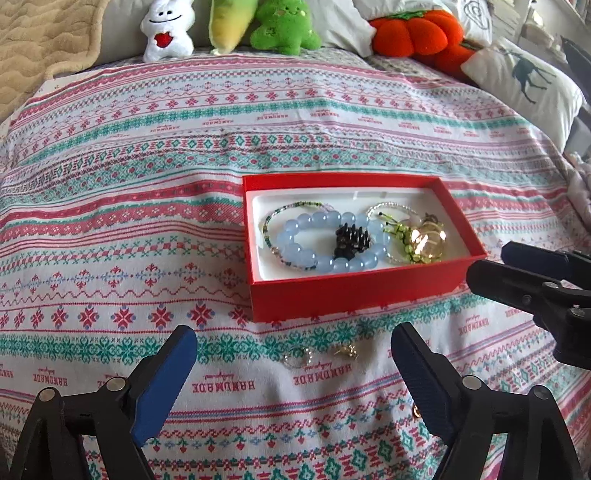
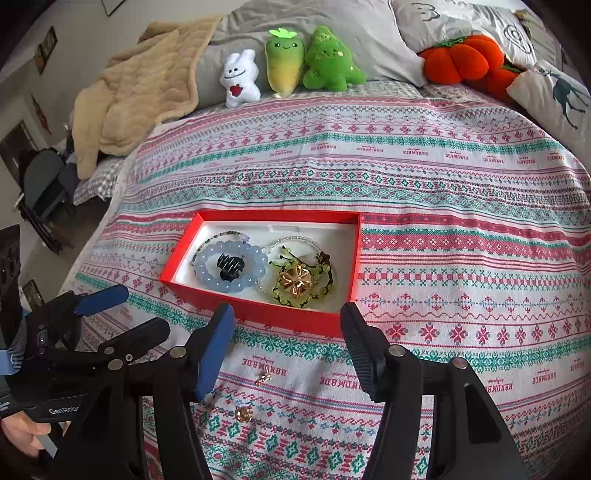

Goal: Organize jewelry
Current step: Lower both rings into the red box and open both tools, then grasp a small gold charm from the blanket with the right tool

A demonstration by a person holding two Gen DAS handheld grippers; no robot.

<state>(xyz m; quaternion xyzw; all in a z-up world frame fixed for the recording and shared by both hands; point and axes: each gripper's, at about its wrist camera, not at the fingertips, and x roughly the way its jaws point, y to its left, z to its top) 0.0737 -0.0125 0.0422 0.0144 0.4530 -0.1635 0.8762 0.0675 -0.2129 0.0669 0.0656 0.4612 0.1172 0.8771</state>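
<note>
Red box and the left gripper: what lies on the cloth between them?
In the left wrist view, small rings and a gold earring lie on the patterned cloth, between the red box and the left gripper.

1. Home bedroom; the work surface is a bed.
2. Bed covered with a knit-pattern cotton spread in pink, teal and white bands, "HANDMADE" printed in rows.
3. Far edge: row of plush toys against grey pillows: white bunny plush with a red heart, yellow-green carrot plush, green tree-shaped plush, orange pumpkin plush.
4. Far right: white cushion with a teal deer print.
5. Far left: beige quilted fleece blanket bunched on the bed.
6. Left of the bed: floor with a dark chair, framed pictures on the wall.
</note>
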